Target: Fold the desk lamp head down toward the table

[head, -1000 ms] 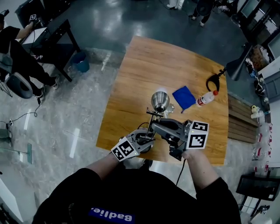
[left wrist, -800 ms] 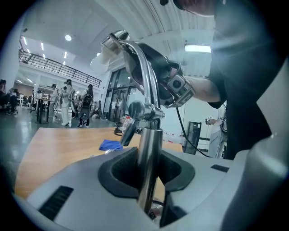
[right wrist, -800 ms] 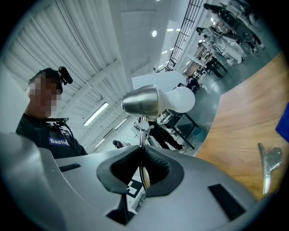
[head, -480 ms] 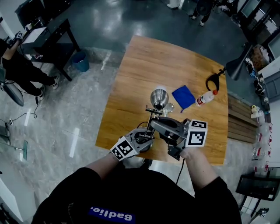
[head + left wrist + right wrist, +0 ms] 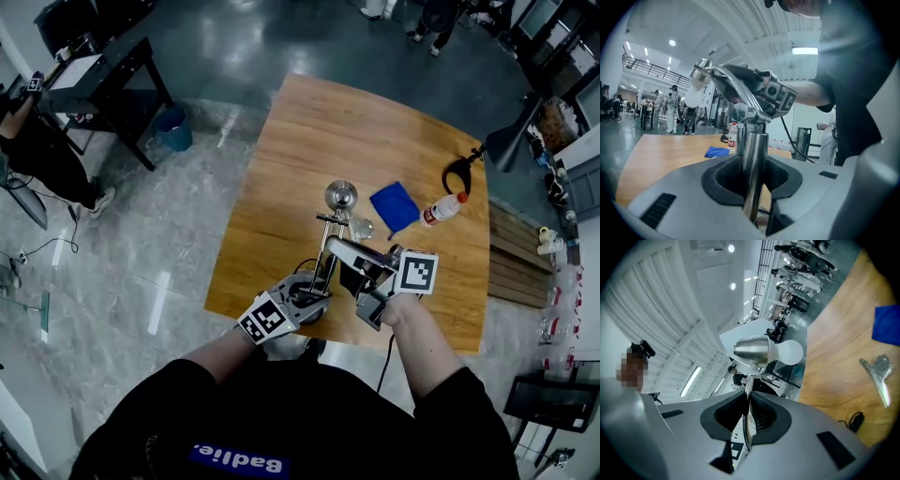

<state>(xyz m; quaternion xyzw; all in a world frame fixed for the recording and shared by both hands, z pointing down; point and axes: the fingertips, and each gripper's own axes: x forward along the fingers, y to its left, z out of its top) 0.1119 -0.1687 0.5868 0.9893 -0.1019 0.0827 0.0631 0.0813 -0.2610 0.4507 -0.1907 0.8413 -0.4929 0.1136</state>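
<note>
Head view: desk lamp [image 5: 328, 230] stands near the front edge of the wooden surface [image 5: 309, 131], close to the person. Lamp head [image 5: 340, 195] sits up off the wood, beyond both tools. Left tool [image 5: 314, 292] comes in low from the left at the post [image 5: 323, 258]. Right tool [image 5: 336, 251] reaches in from the right, higher up. Blue cloth [image 5: 394, 206] lies just right of the head. A plastic bottle [image 5: 442, 210] lies on its side beside the cloth, and a black object [image 5: 457, 175] sits farther back.

Left gripper view: jaws part closed, pads pressing the upright chrome post on both sides. Above it the arm [image 5: 733, 86] curves over to the head at upper left. The right tool is clamped on that arm.

Right gripper view: jaws narrow, nipped on the thin metal arm. Head and white bulb [image 5: 790, 352] sit just past the jaw tips, bulb pointing right. A small shiny metal piece [image 5: 879, 373] lies on the wood below the cloth.
</note>
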